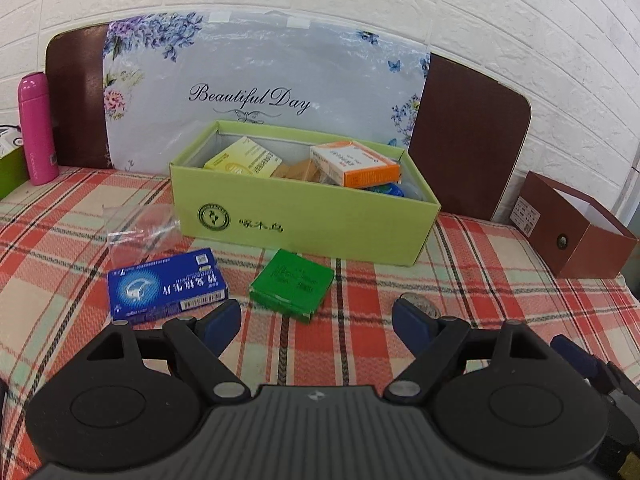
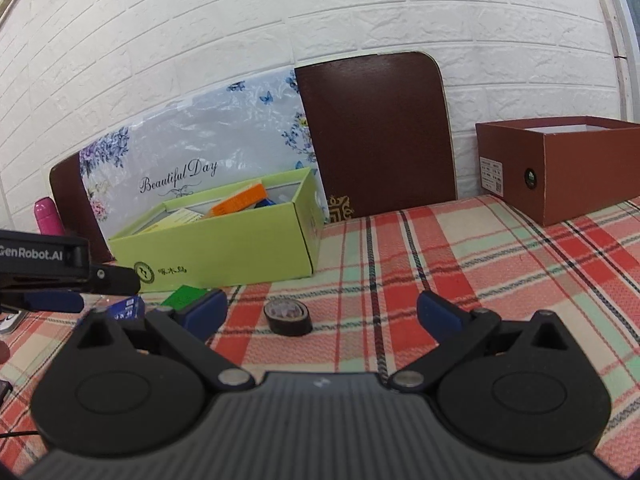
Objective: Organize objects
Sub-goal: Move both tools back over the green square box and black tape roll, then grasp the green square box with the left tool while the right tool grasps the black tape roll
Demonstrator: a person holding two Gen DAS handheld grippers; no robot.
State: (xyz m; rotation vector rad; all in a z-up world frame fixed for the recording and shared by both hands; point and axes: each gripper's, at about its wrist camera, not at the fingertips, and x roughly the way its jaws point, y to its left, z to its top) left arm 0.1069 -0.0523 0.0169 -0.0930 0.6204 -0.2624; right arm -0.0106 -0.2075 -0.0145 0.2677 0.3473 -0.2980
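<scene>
Nearest the left wrist camera, the left gripper hangs over the plaid cloth with its blue-padded jaws wide apart and nothing between them. Just beyond its left finger lies a blue medicine box, and a clear plastic bag sits a little farther back. Right of the blue box, near the gap between the fingers, lies a green packet. Behind both stands the light green box, open-topped, holding a yellow carton and an orange-and-white carton. At far left stands a pink bottle; at far right, a brown box.

From the right wrist camera, the right gripper is likewise spread wide and empty. A roll of black tape lies on the cloth between its fingers, nearer the left one, touching neither.
</scene>
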